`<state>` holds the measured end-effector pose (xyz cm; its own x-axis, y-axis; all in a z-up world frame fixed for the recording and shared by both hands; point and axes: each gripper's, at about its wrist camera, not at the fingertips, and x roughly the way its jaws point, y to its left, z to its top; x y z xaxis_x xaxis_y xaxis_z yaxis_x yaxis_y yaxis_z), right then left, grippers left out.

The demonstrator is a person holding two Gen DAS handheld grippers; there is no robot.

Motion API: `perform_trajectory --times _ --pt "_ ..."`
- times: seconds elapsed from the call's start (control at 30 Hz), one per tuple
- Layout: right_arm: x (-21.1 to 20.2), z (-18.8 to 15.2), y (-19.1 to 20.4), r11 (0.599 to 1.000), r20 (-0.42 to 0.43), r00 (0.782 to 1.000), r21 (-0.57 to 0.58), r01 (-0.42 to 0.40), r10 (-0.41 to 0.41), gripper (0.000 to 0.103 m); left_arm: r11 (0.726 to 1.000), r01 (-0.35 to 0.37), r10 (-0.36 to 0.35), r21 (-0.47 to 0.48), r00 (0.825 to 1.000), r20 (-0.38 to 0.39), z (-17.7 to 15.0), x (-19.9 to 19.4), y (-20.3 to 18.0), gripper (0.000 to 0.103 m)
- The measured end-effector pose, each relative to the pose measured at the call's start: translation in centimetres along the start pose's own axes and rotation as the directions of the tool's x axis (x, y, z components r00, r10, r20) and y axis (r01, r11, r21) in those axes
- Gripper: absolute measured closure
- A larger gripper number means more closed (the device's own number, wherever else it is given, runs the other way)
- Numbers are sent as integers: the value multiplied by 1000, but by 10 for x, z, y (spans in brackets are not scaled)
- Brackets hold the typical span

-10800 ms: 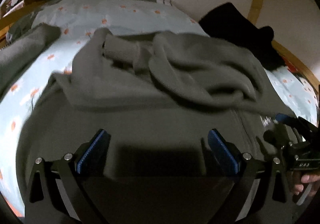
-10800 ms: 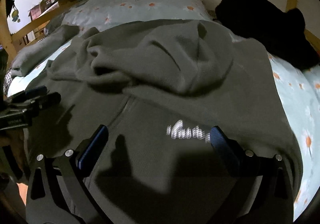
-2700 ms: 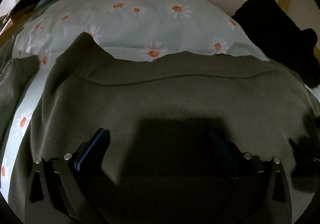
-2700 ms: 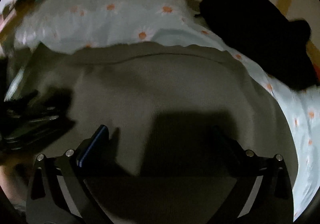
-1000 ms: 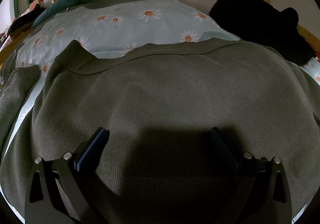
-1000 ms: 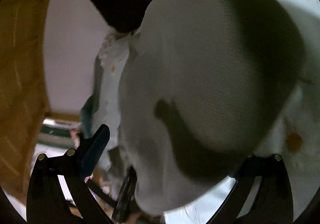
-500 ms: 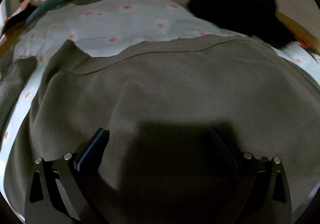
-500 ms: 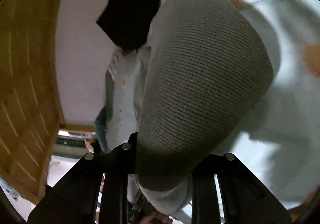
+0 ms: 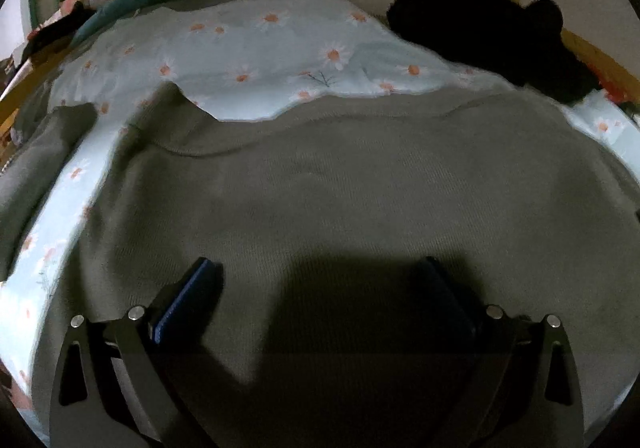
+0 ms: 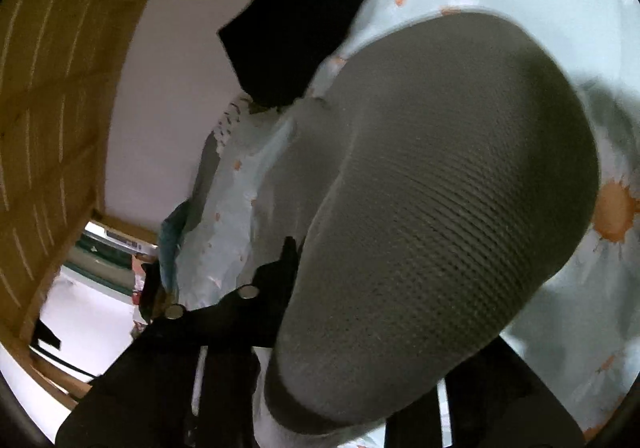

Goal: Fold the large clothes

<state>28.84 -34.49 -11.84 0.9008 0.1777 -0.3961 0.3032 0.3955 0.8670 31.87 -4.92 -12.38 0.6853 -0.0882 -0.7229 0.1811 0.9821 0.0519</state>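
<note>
My right gripper (image 10: 360,348) has just closed, fingers clamped on the grey sweater's (image 9: 360,184) edge for folding; left gripper (image 9: 316,296) fingers stand apart above it on the bed (image 9: 248,48).

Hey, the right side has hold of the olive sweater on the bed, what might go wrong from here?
The right hand-held gripper pinches only a fold of the olive sweater, so the knit may slip free when lifted. The left hand-held gripper stands open above the sweater, pinning nothing, so the flat part could drag across the daisy sheet.
</note>
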Motion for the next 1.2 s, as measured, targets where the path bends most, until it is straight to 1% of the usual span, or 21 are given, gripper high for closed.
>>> perform_trajectory --times 0.07,0.1,0.13,0.17,0.2,0.27,0.37,0.47,0.6,0.77,0.8,0.83,0.9,0.93,0.97,1.03,1.07,1.1,1.13,1.17,1.2 --pt "-6 2 -2 1000 -5 1000 -26 6 -6 79 997 -76 77 -17 994 75 5 -15 17 5" --pt "-5 5 -3 999 -15 1000 -37 22 -23 78 994 -102 103 -29 994 32 7 -3 30 5" --pt "-10 9 -11 999 -25 999 -33 24 -25 78 996 -78 76 -45 997 -34 6 14 39 4" --pt "-6 11 -15 1000 -37 999 -15 18 -19 78 996 -1 -8 -93 995 -97 5 33 51 4" --pt "-4 11 -20 1000 -46 999 11 6 -5 78 990 42 -51 -138 997 -62 6 37 60 4" --pt "-6 14 -19 999 -42 999 31 -29 30 82 995 -6 0 -95 998 -56 11 40 52 4" --pt "-22 4 23 987 36 999 -160 7 -1 84 998 -41 38 -51 998 -48 19 47 37 4" --pt "-26 -17 80 908 105 994 -412 74 -33 84 999 -21 18 -47 998 -66 24 53 37 4" --pt "-19 -39 120 833 122 992 -547 82 -17 84 998 -4 0 -57 998 -66 23 53 42 4" --pt "-5 -76 162 710 133 991 -694 117 -33 84 998 28 -34 -62 995 -97 28 39 53 5" --pt "-4 -82 166 690 137 990 -713 127 -40 84 997 11 -16 -71 998 -60 28 28 59 5" --pt "-2 -89 171 660 149 988 -738 143 -47 84 994 -48 49 -95 999 2 28 12 67 5" --pt "0 -98 181 623 161 985 -765 161 -56 84 980 -142 151 -142 987 51 24 3 82 5" --pt "1 -102 184 609 169 984 -775 169 -58 84 983 -137 139 -124 990 5 22 16 84 5" --pt "3 -107 186 594 178 982 -784 180 -62 84 992 -101 90 -77 988 -128 14 48 80 4" --pt "7 -121 195 536 207 976 -817 214 -73 84 990 -48 34 -132 994 -105 13 45 91 4" --pt "8 -132 200 480 232 970 -844 240 -77 84 991 -50 35 -123 992 -124 18 38 95 5" --pt "9 -139 202 441 246 966 -861 254 -77 84 989 -84 72 -123 992 -99 21 28 99 5" --pt "10 -148 204 395 259 963 -879 267 -76 84 973 -186 186 -137 983 -14 22 7 108 5" --pt "12 -157 205 361 268 960 -890 277 -75 84 953 -260 270 -156 962 49 22 -7 118 5" --pt "13 -163 207 341 276 958 -896 284 -74 84 947 -285 294 -146 955 41 21 -5 125 5"
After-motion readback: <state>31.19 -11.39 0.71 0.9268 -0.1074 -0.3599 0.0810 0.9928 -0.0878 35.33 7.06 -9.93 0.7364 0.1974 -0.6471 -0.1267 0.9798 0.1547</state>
